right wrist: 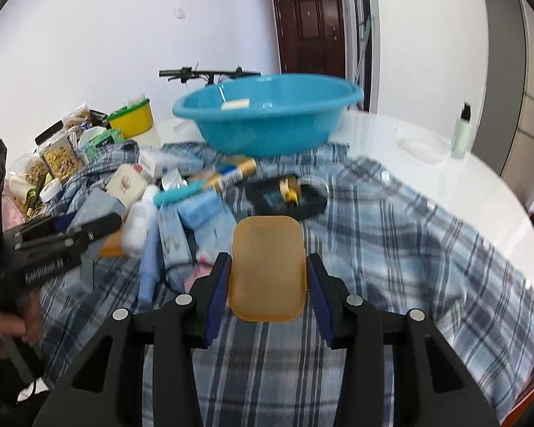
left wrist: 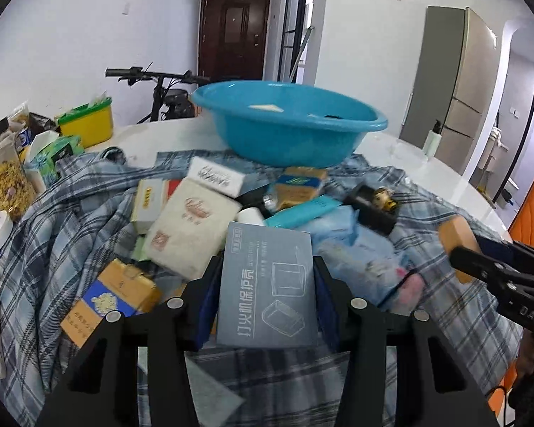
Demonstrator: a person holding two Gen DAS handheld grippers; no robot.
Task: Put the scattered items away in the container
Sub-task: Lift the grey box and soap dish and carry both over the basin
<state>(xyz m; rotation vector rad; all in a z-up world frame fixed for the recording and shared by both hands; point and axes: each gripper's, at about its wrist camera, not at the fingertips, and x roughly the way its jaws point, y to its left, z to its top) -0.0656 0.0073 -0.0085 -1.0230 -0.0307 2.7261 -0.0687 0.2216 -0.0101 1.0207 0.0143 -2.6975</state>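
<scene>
We count two tools: left tool [left wrist: 267, 284] clamps one flat grey card box [left wrist: 268, 288]; right tool [right wrist: 267, 284] clamps one rounded amber bar [right wrist: 265, 267]; one glossy blue basin [left wrist: 292, 124] at 12 o'clock.

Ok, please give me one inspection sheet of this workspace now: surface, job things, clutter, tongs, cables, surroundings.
Surface: white table under a plaid cloth.
Job's things: blue basin at the far side, a pale piece already inside; grey box; tan pad.
Clutter: cartons, tubes and a black tray piled on the cloth; jars and a yellow tub at left.
Tongs: left tongs shut on the grey box; right tongs shut on the tan pad.
Cables: thin black cord by the pile.
Surroundings: brown door, bicycle, fridge.
</scene>
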